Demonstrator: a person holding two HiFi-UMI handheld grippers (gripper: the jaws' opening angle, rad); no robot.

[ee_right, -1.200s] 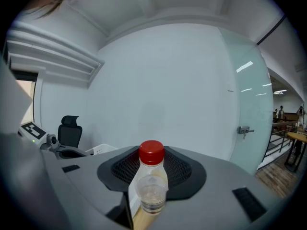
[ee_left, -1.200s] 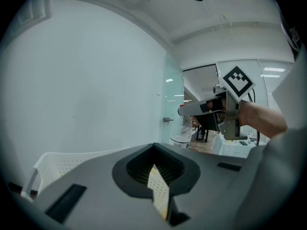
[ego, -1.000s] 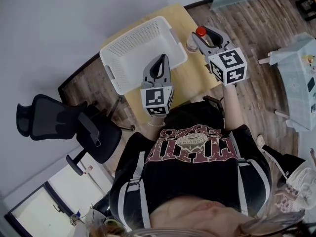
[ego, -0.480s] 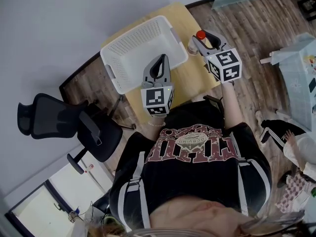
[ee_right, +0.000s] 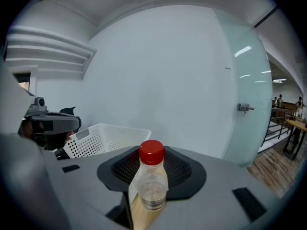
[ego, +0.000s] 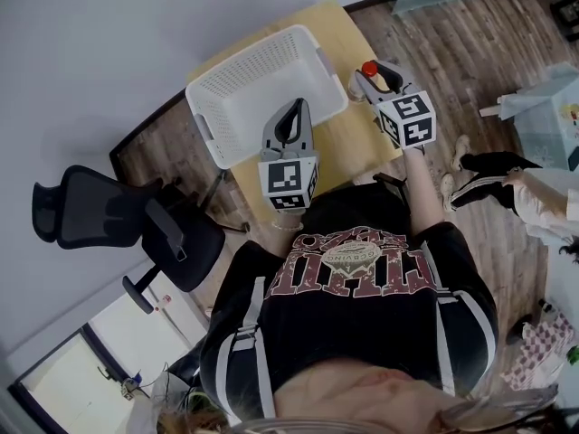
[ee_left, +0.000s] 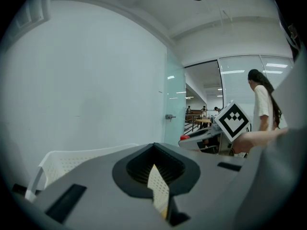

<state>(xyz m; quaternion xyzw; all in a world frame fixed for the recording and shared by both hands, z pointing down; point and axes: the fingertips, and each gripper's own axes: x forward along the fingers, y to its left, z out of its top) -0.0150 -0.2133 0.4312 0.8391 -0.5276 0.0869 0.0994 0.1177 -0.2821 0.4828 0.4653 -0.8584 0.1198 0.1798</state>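
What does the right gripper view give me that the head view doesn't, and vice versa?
Only the right gripper view: the door handle on the glass panel and a white slatted fixture high on the wall. Only the head view: the person's black printed shirt and the marker cube on the right gripper. Both: the red-capped bottle between that gripper's jaws, the white basket, the left gripper.

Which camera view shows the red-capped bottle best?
The right gripper view: the bottle stands centred between the jaws of the right gripper, red cap and clear body plain. The head view shows only its cap and shoulder at that gripper's tip. The left gripper view shows just a sliver of red cap.
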